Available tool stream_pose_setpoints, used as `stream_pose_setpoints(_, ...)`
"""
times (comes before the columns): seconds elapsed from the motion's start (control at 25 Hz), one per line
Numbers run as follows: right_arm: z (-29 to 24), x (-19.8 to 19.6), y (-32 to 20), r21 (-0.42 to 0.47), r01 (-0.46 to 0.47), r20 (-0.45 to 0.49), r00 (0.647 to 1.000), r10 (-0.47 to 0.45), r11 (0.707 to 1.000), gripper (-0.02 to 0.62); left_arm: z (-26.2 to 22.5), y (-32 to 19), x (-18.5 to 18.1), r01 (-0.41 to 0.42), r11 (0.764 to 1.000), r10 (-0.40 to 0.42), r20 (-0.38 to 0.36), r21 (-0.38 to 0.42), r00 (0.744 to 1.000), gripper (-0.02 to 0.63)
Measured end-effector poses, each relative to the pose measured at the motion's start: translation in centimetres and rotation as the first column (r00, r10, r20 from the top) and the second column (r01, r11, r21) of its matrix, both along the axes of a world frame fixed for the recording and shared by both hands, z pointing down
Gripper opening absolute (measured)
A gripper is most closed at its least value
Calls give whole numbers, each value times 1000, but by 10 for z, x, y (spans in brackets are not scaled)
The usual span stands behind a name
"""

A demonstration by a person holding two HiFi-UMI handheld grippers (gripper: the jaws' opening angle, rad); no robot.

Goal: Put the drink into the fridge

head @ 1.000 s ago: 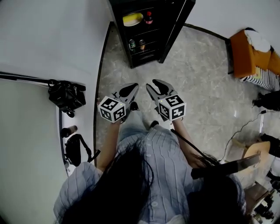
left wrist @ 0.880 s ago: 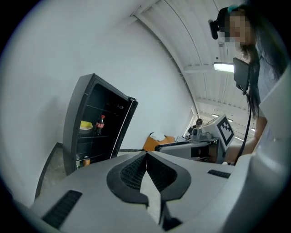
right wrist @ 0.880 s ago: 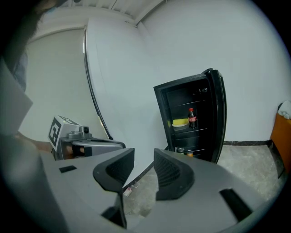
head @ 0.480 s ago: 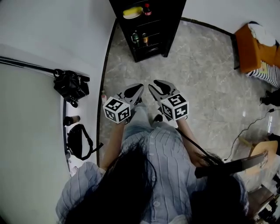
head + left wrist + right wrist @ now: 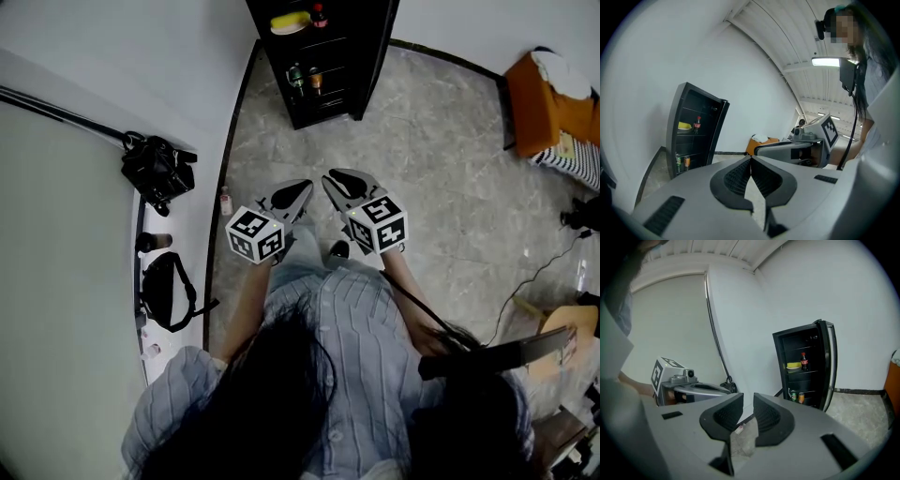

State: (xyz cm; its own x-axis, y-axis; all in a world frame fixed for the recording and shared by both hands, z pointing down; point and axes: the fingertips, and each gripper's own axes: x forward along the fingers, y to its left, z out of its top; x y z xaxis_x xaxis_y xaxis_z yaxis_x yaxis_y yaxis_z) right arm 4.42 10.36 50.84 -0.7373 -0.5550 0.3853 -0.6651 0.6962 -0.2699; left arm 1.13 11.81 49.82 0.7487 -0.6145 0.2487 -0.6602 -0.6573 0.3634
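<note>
The black fridge [image 5: 323,56] stands open at the top of the head view. It holds a cola bottle [image 5: 320,14], a yellow item [image 5: 289,21] and cans [image 5: 305,78]. The fridge [image 5: 804,366] shows ahead of the right gripper and the fridge [image 5: 693,136] to the left in the left gripper view. A small bottle [image 5: 226,202] lies on the floor by the wall. My left gripper [image 5: 302,187] is shut and empty, its tips touching [image 5: 751,159]. My right gripper [image 5: 330,176] is closing, with a narrow gap [image 5: 748,397] and nothing between its jaws.
A white table at the left carries a black bag [image 5: 157,169], a cup [image 5: 150,242] and a second bag [image 5: 164,291]. An orange seat [image 5: 548,103] stands at the right. Cables [image 5: 525,281] trail on the marble floor.
The head view has swung so the fridge and table bags sit further right. The small bottle by the wall has come into view. Both grippers stay in front of the body.
</note>
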Motion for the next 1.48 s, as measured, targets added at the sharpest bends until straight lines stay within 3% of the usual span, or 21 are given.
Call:
stream_pose_setpoints(0.4,-4,-8,23,19,65,-47,997,-64,998,63,-6,23,-6,38,999,-38,6,22,999,8)
stream_pose_setpoints(1.48,5,-17,25,3,81,-66,995,-80,997,60,-3,26,-12,24,1000,-25,16,15,1000,8)
